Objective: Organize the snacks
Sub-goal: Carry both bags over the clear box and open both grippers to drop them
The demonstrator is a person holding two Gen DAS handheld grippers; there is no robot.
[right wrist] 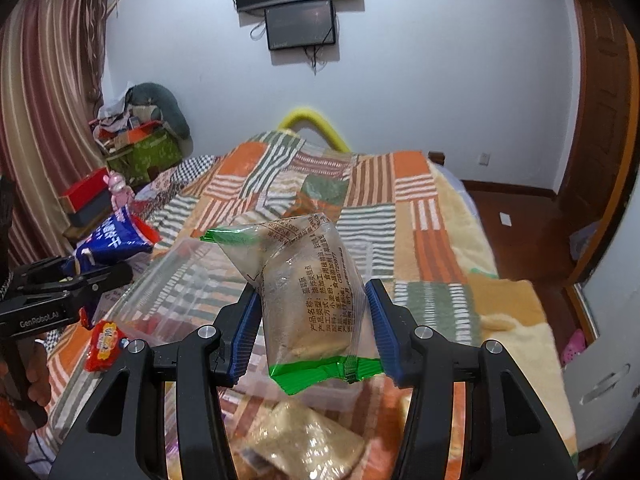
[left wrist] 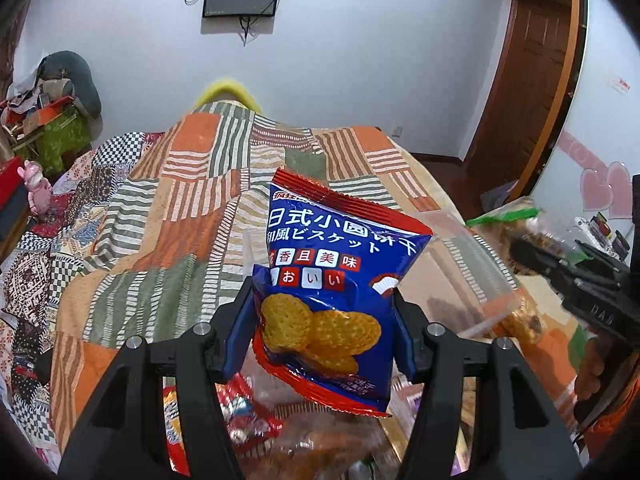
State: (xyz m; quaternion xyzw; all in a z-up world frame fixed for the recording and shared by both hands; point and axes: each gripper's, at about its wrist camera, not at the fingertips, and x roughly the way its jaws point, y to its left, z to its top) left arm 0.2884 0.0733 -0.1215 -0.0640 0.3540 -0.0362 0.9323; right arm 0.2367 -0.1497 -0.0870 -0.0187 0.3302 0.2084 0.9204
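Observation:
My left gripper (left wrist: 324, 300) is shut on a blue and red biscuit packet (left wrist: 332, 272) and holds it up above the bed. My right gripper (right wrist: 312, 304) is shut on a clear packet with green ends (right wrist: 312, 292) that holds a pale pastry. A clear plastic box (right wrist: 192, 284) stands open on the bedspread just beyond both packets; it also shows in the left wrist view (left wrist: 476, 264). The right gripper (left wrist: 576, 276) with its packet shows at the right of the left wrist view. The left gripper (right wrist: 80, 280) shows at the left of the right wrist view.
Loose snack packets lie on the bed below the grippers: a red one (right wrist: 105, 345), a pale pastry pack (right wrist: 304, 440) and red wrappers (left wrist: 240, 412). The patchwork bedspread (left wrist: 168, 208) stretches ahead. Clutter and boxes (right wrist: 136, 148) stand at the left wall; a wooden door (left wrist: 536, 68) is at the right.

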